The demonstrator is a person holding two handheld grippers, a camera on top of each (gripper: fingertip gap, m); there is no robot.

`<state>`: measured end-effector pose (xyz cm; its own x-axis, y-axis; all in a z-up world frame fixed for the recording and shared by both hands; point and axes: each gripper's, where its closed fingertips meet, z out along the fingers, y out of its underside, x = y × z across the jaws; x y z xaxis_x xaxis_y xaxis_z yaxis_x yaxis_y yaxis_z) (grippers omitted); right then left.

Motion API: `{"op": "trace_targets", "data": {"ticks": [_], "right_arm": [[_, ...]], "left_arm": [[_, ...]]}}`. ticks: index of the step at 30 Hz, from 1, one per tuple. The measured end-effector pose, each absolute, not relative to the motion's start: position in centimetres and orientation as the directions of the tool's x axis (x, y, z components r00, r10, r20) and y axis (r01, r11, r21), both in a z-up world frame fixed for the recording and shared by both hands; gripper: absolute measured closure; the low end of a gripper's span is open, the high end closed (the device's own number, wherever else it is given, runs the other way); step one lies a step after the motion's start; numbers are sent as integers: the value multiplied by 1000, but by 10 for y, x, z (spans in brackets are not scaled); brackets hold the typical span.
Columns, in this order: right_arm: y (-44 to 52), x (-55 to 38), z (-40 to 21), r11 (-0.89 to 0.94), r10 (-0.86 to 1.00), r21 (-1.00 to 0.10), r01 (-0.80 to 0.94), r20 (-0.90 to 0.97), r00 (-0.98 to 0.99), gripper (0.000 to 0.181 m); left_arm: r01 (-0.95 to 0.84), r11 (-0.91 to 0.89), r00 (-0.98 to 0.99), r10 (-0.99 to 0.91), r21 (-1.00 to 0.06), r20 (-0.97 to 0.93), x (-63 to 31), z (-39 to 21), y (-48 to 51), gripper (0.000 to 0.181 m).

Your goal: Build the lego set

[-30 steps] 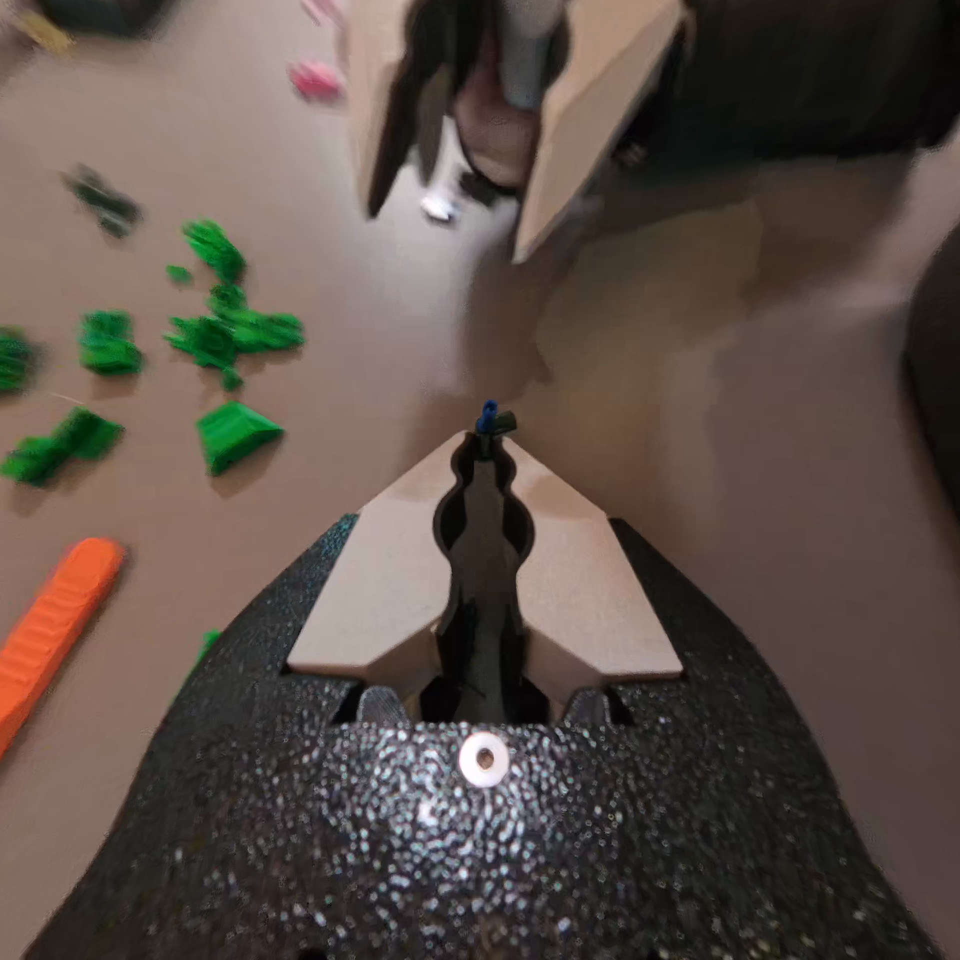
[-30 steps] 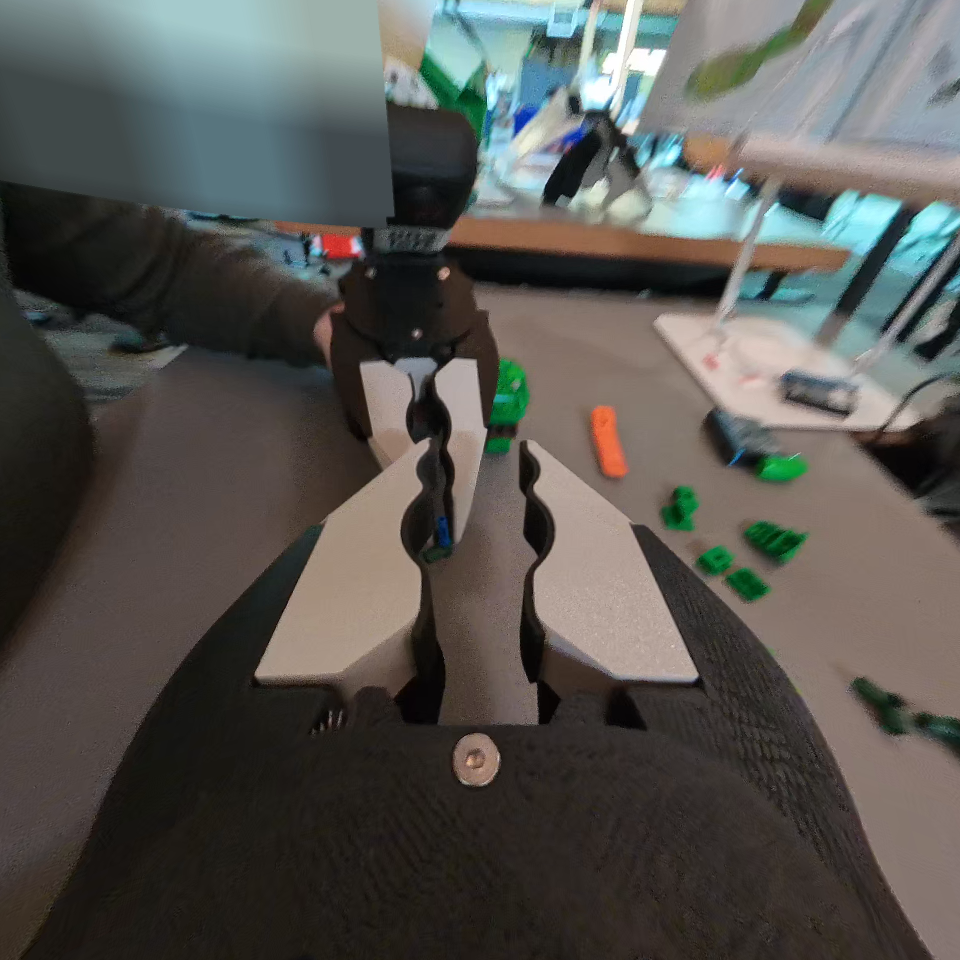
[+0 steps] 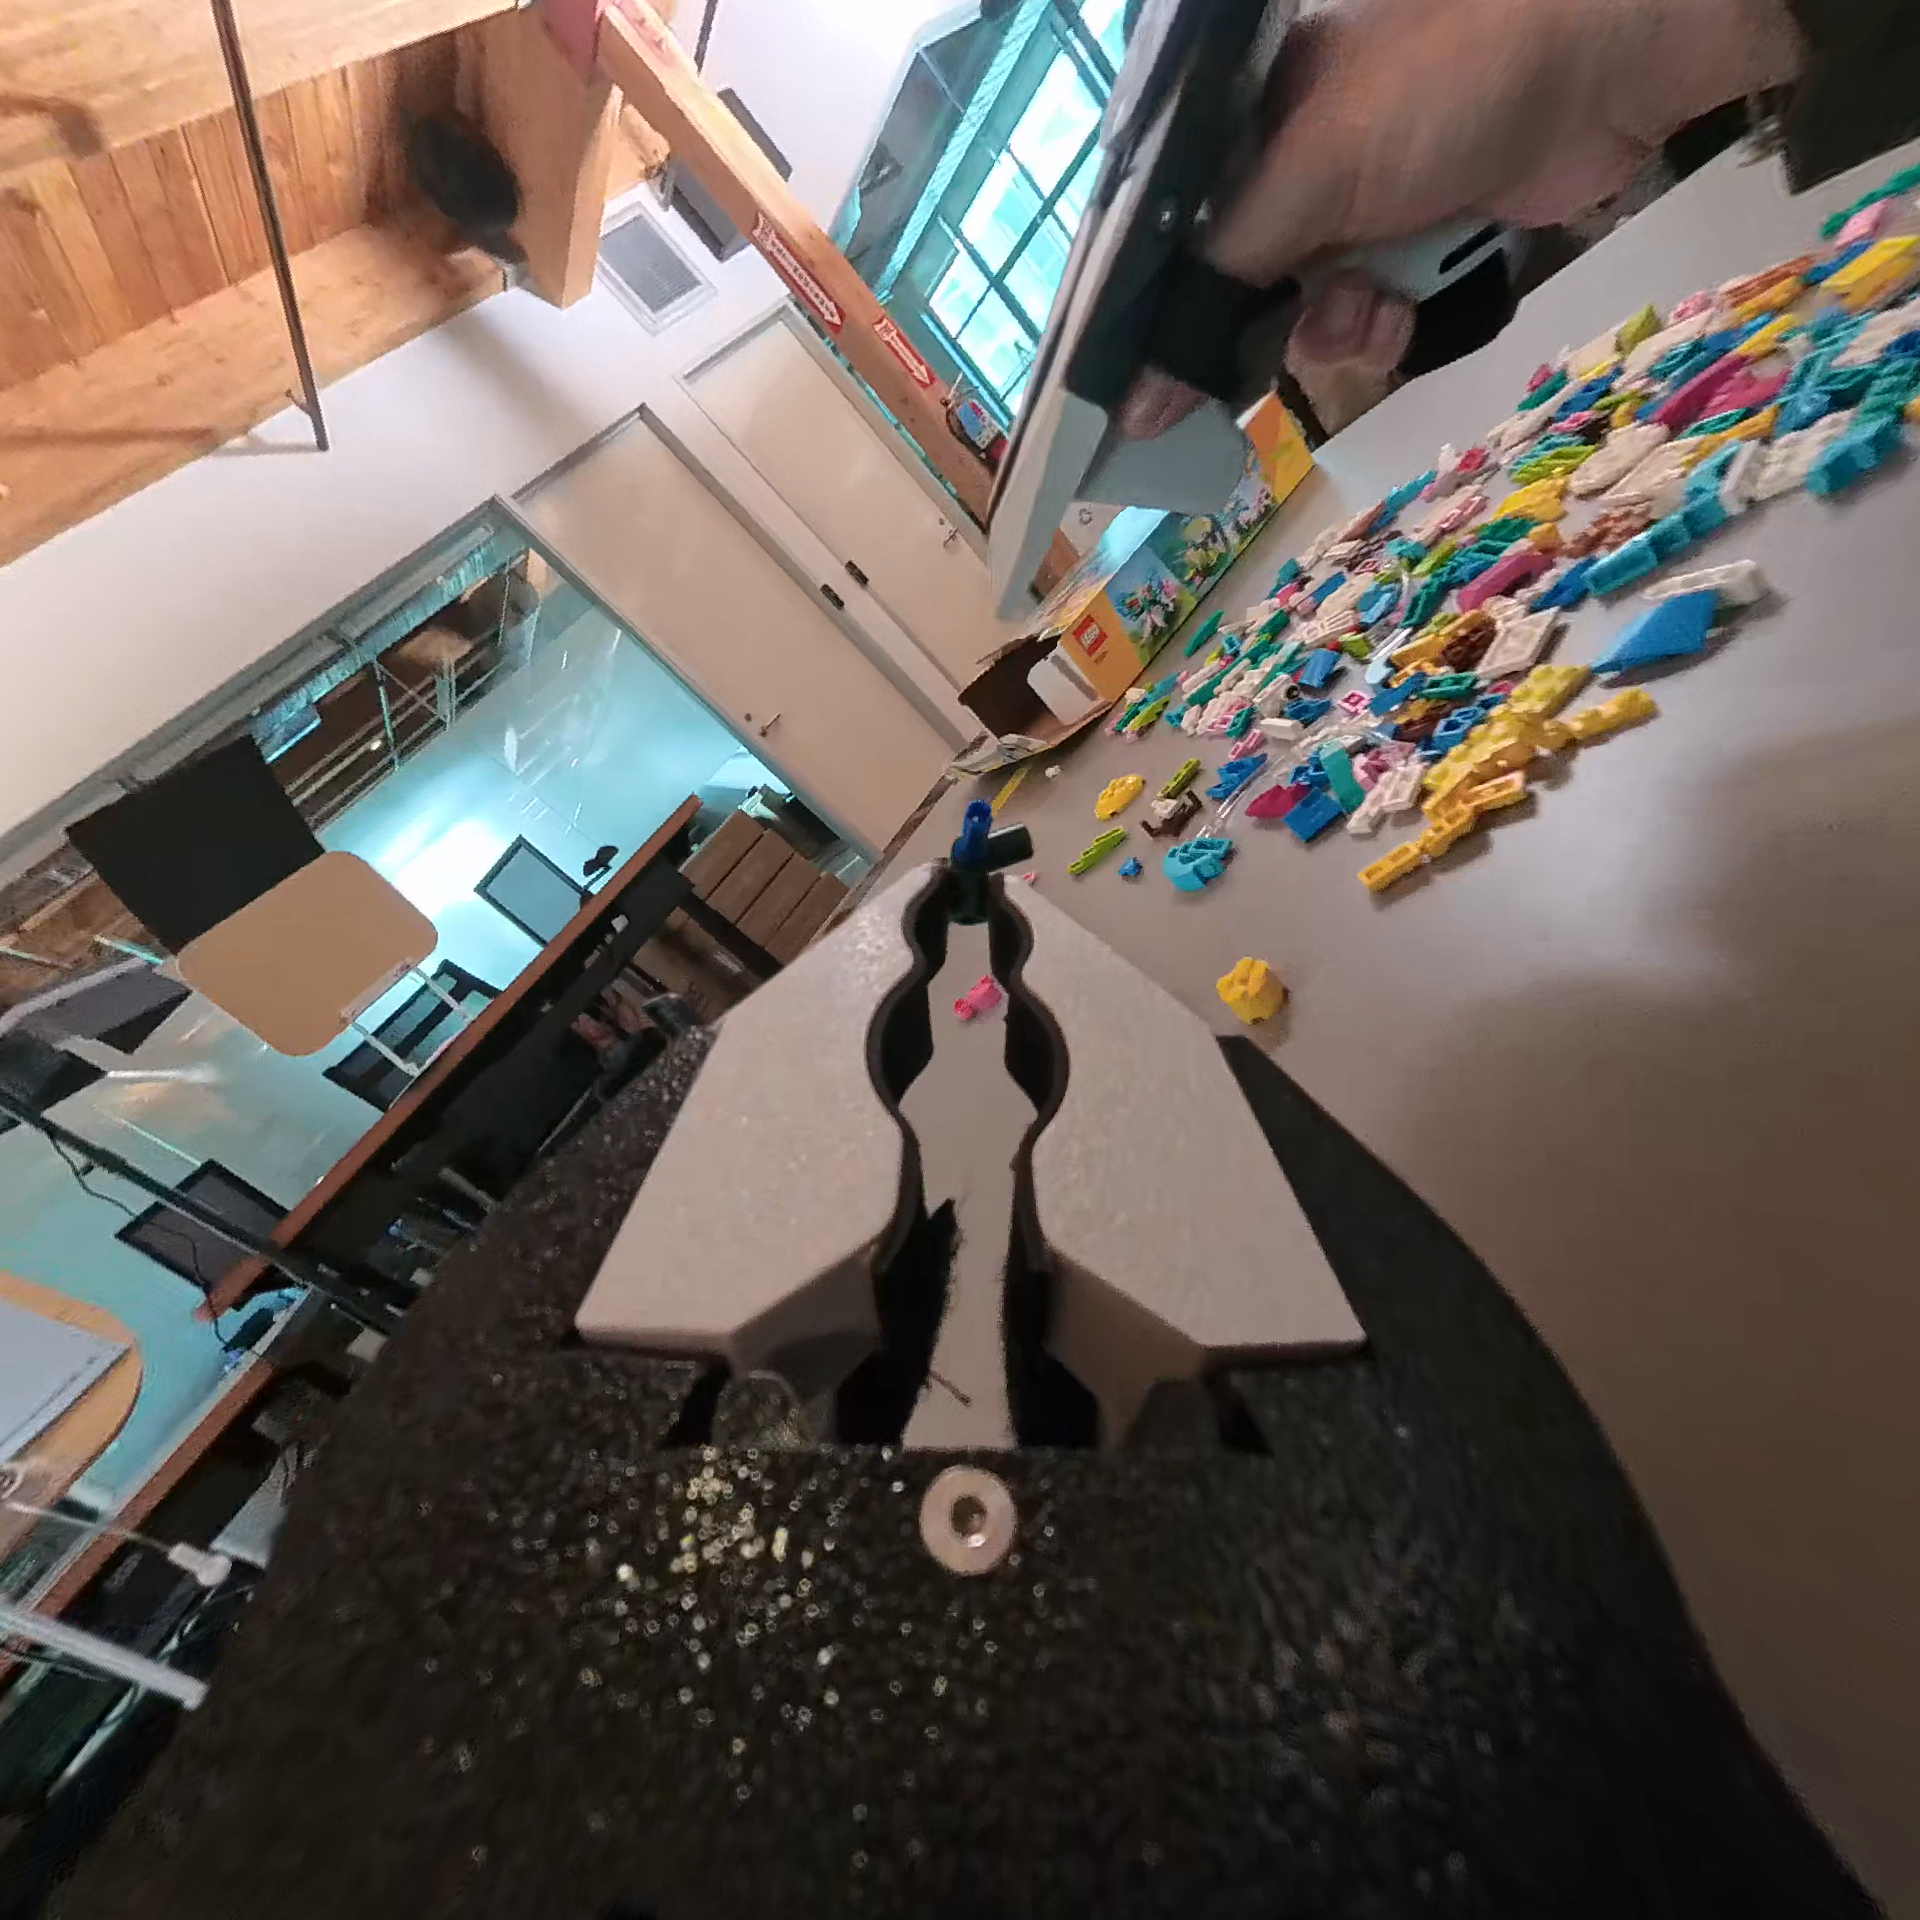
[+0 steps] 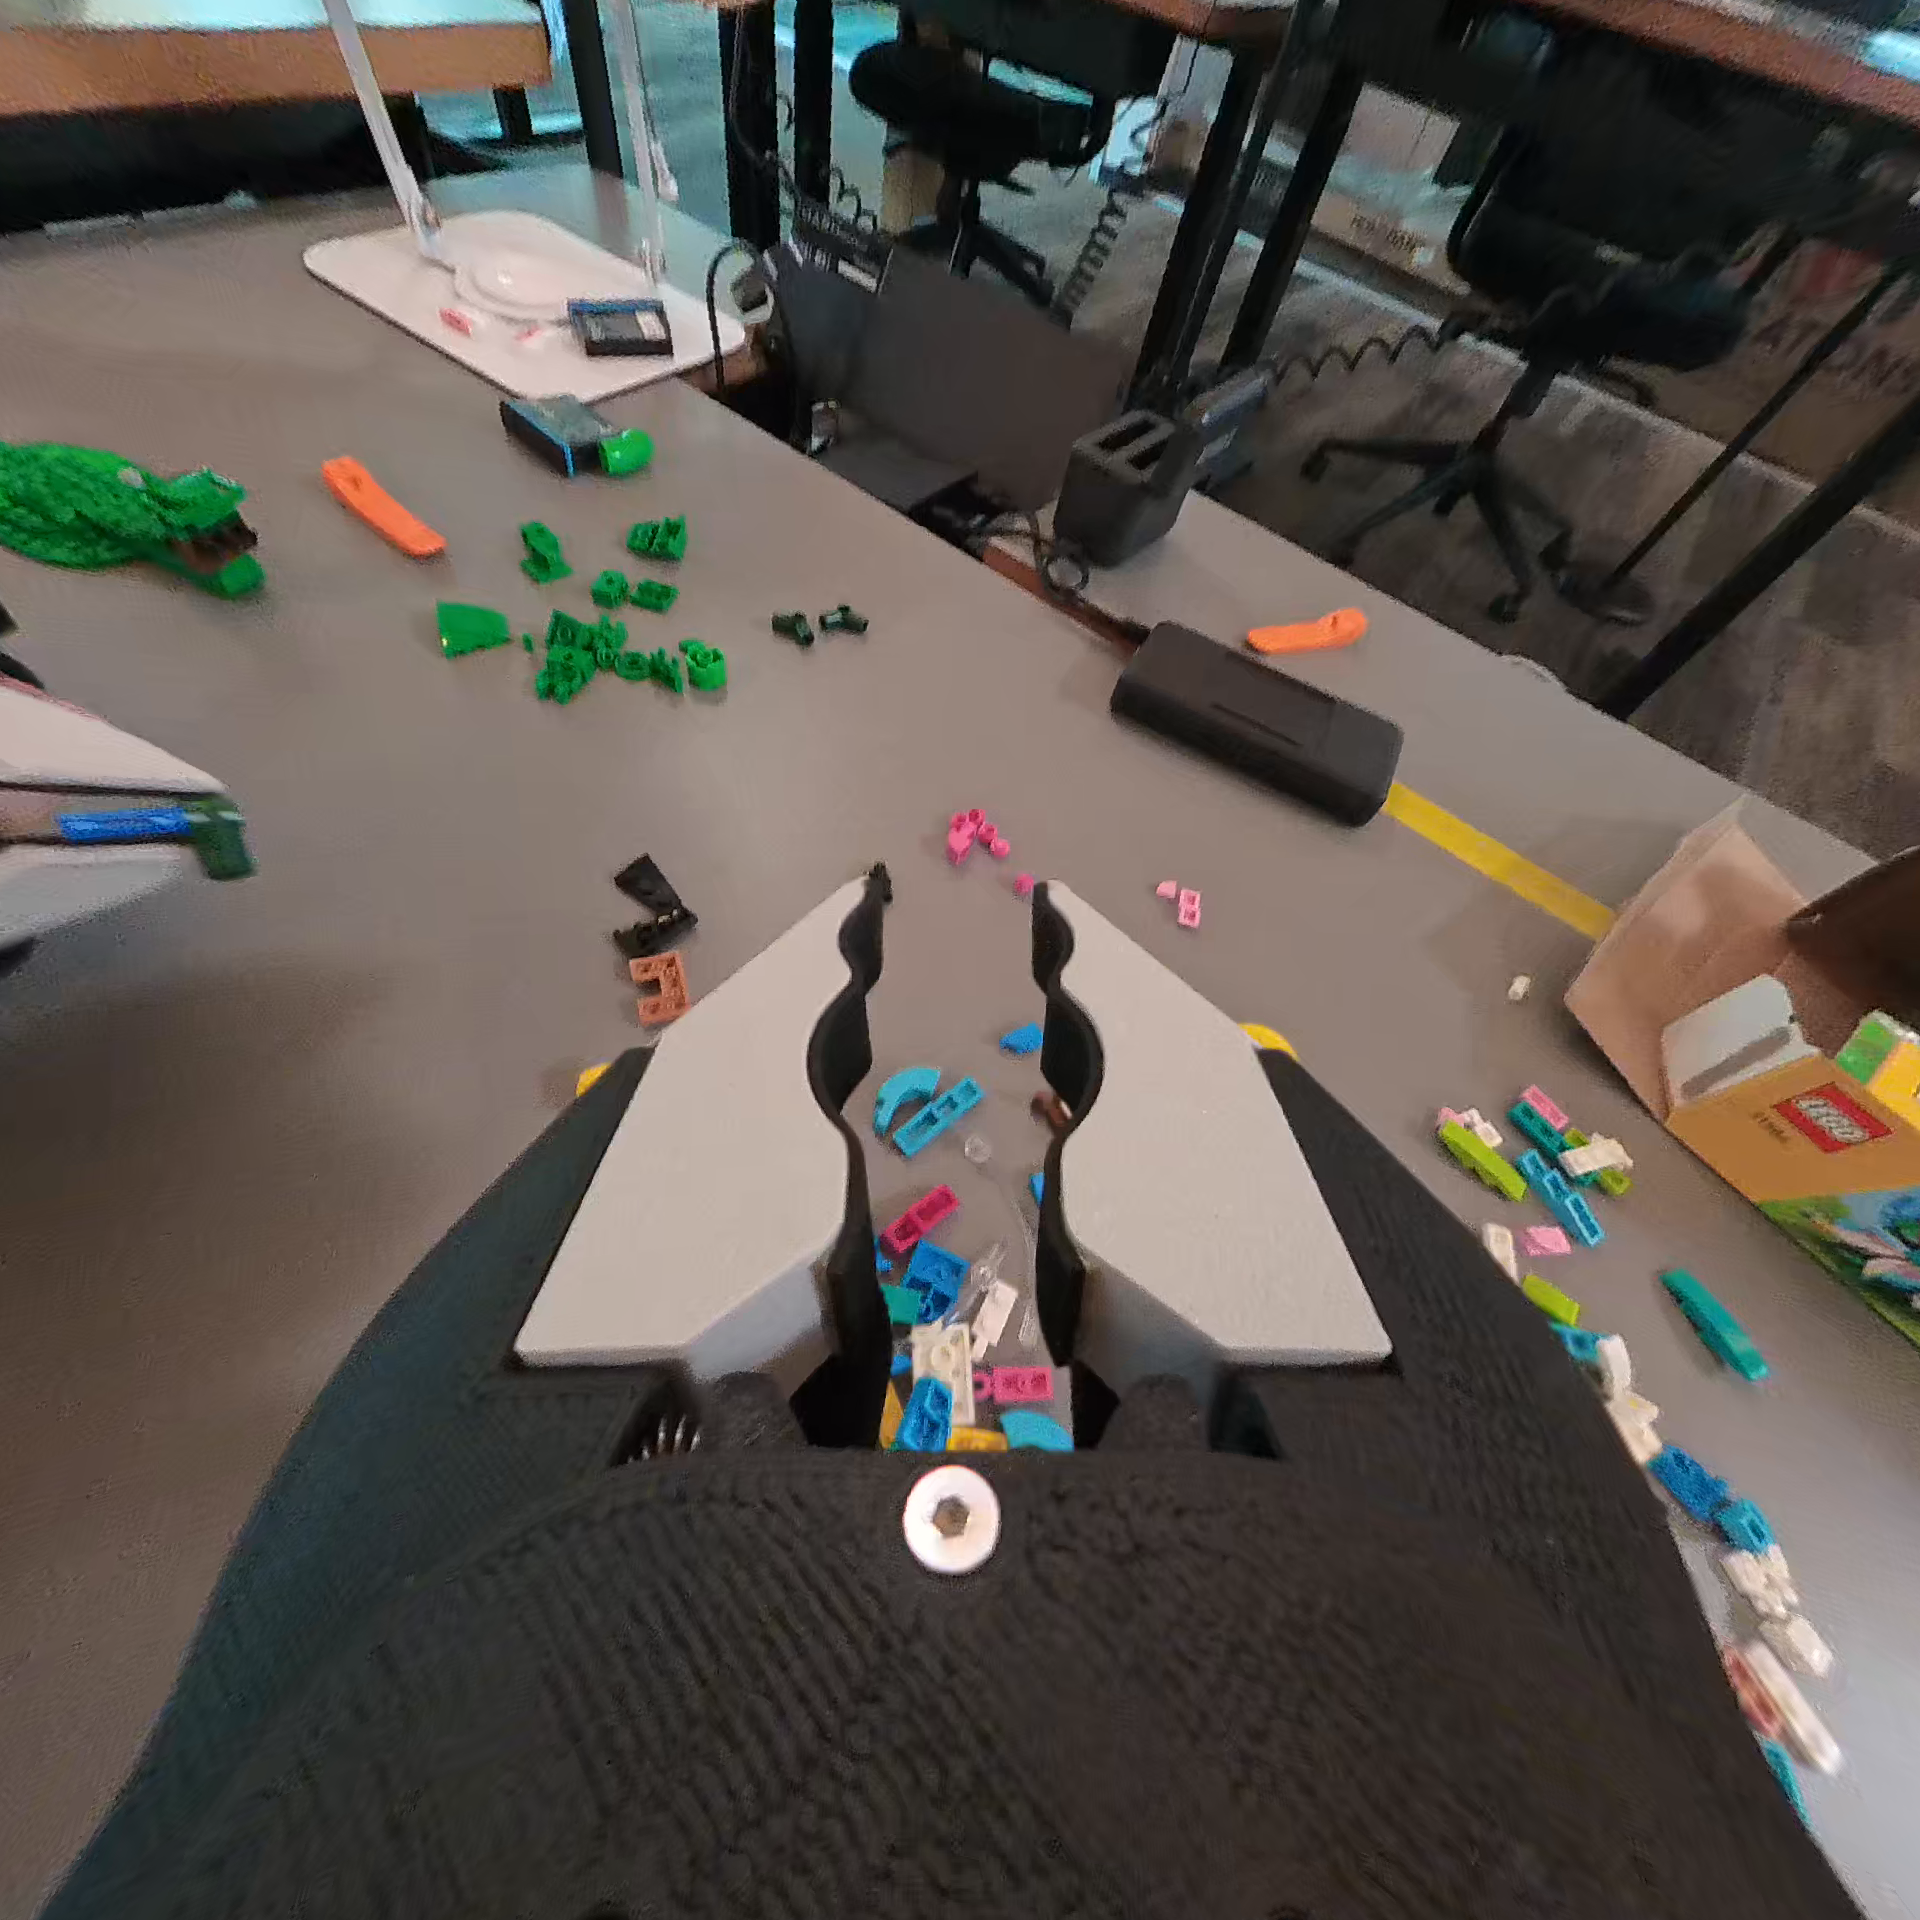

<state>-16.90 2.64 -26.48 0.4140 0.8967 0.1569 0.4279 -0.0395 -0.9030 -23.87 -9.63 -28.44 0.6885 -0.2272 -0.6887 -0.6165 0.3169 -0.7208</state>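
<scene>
My left gripper (image 3: 971, 896) is shut on a small blue and dark green lego piece (image 3: 982, 847) that sticks out past its tips. It is tilted and held above the grey table (image 3: 1558, 1143). In the right wrist view it shows at the left edge (image 4: 223, 831) with the same piece (image 4: 156, 828). My right gripper (image 4: 961, 891) is open, with nothing between its fingers. It hovers over loose coloured lego pieces (image 4: 930, 1112). In the left wrist view a hand holds it at the top right (image 3: 1049, 499). A green lego crocodile (image 4: 114, 514) lies at the far left.
Loose green pieces (image 4: 613, 634), two orange brick separators (image 4: 379, 507) (image 4: 1307, 631), a black case (image 4: 1257, 717) and an open lego box (image 4: 1787, 1101) lie on the table. A wide pile of coloured pieces (image 3: 1507, 644) spreads beside the box (image 3: 1174, 582). The table edge runs behind the black case. Left tips to right tips: about 15 cm.
The grippers faced each other closely a second ago. The left one has tilted towards the coloured pile, still holding its piece. The right one has swung away over the coloured pieces.
</scene>
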Motion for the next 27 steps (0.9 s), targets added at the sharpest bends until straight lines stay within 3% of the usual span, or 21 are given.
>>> {"op": "trace_targets", "data": {"ticks": [5, 8, 12, 14, 17, 23, 27], "right_arm": [[23, -184, -249, 3, 886, -943, 334, 157, 437, 155], [24, -186, -251, 1, 876, -944, 330, 161, 455, 154], [42, -171, -262, 14, 842, -900, 435, 246, 481, 157], [52, -160, -286, -10, 862, -813, 582, 289, 417, 173], [56, -151, -325, -123, 929, -683, 720, 176, 326, 171], [90, -161, -337, -184, 924, -658, 730, 137, 357, 168], [74, -203, -331, -217, 962, -705, 675, -37, 271, 162]], "left_arm": [[-634, 284, 687, -222, -720, -692, -246, -290, -89, 176], [-555, 285, 731, -281, -782, -622, -246, -287, -98, 176], [-485, 259, 789, -281, -835, -546, -262, -282, -96, 176], [-449, 247, 817, -275, -859, -507, -271, -280, -93, 176], [-441, 269, 833, -234, -856, -502, -285, -271, -93, 176], [-498, 283, 829, -122, -820, -545, -311, -261, -94, 176], [-392, 299, 907, -31, -870, -420, -345, -248, -96, 176]]}}
